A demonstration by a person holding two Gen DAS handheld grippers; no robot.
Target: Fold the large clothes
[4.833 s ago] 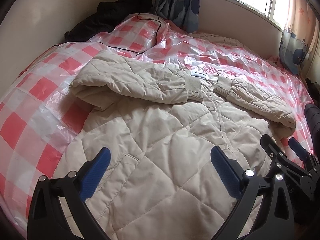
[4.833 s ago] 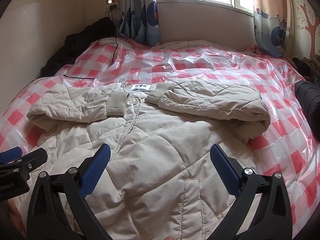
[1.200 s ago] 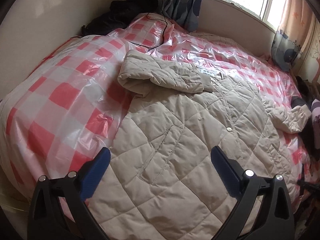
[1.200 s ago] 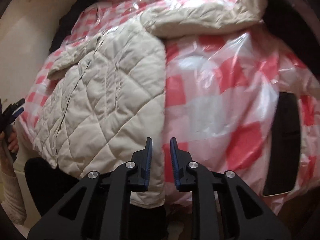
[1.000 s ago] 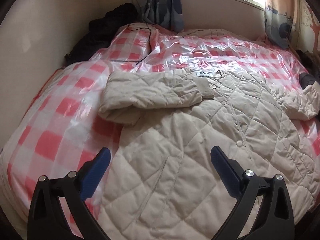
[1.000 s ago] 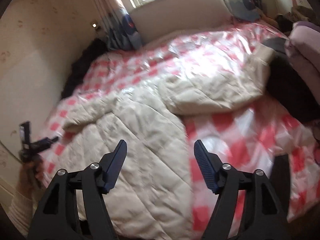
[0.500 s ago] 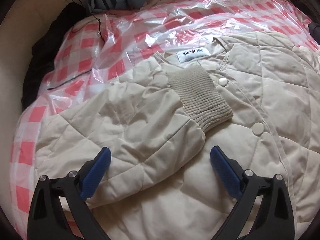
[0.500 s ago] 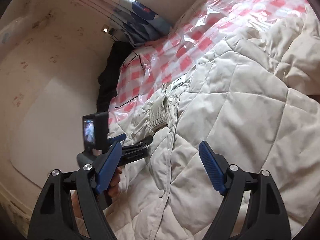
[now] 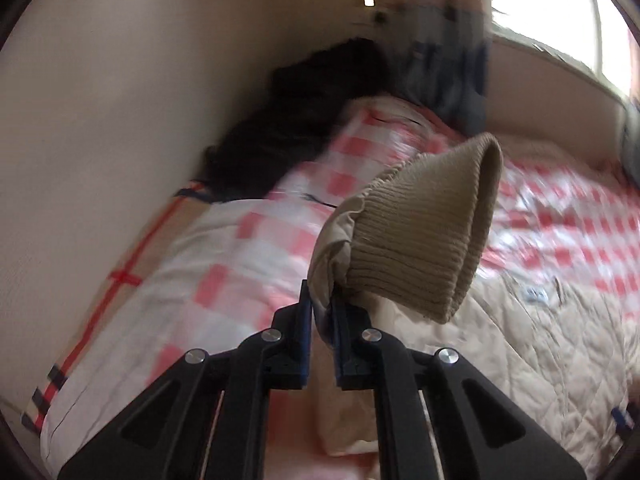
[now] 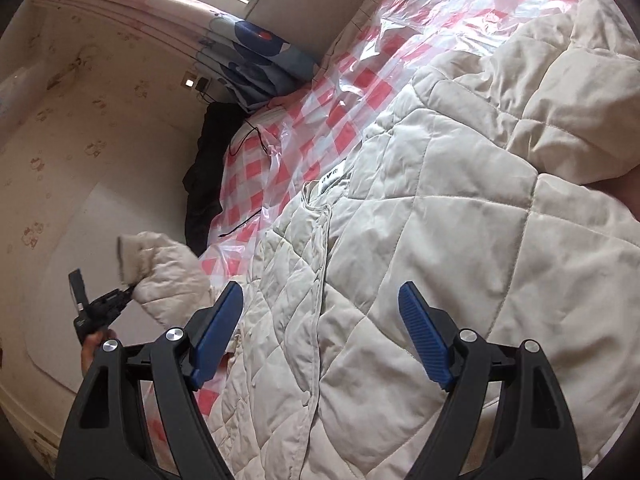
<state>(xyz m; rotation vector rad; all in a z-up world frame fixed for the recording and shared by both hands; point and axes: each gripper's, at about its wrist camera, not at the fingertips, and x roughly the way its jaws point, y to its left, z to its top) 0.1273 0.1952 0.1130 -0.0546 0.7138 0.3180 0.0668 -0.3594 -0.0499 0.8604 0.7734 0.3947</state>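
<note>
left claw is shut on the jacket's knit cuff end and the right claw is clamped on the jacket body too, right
Not quite. The left claw is shut on the sleeve just behind the knit cuff, but the right claw is open, hovering over the quilted jacket with nothing gripped, as the right wrist view shows.

A glossy red-and-white checked plastic sheet [image 10: 308, 148] covers the bed; dark clothing [image 9: 304, 112] heaped against the wall beside blue-patterned curtains [image 10: 260, 56].
</note>
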